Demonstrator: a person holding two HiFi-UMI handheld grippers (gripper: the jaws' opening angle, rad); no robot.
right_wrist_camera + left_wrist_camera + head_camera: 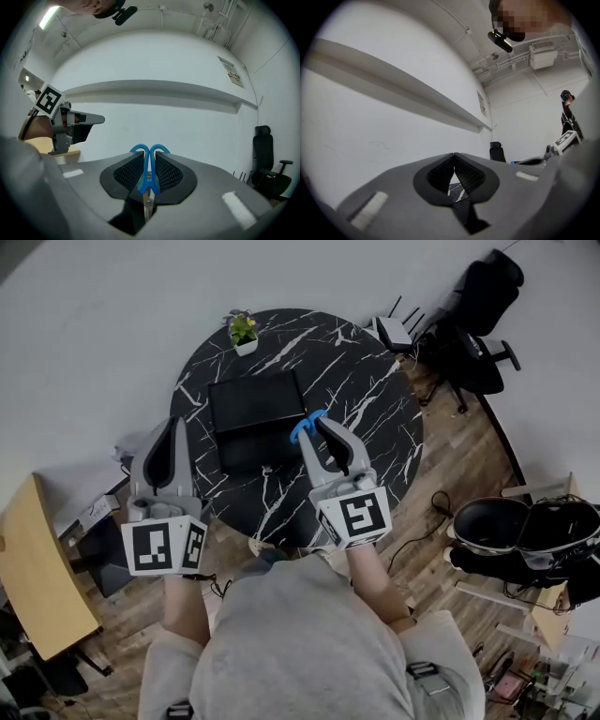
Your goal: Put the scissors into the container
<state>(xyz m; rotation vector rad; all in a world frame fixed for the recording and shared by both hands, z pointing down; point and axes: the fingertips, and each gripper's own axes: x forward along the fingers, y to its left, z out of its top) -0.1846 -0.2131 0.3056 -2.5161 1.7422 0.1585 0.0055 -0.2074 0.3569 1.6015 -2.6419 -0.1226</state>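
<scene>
My right gripper is shut on the scissors, whose blue handles stick out past its fingertips. It hovers over the round black marble table, just right of the black rectangular container. In the right gripper view the scissors' blue loops stand between the pads and the metal blades point back toward the camera. My left gripper hangs at the table's left edge, shut with nothing in it. Its pads meet at the tips and only a sliver of marble shows through.
A small potted plant stands at the table's far rim. A white router and a black office chair stand beyond the table at the upper right. A wooden desk lies at the left, and bags and cables on the floor at the right.
</scene>
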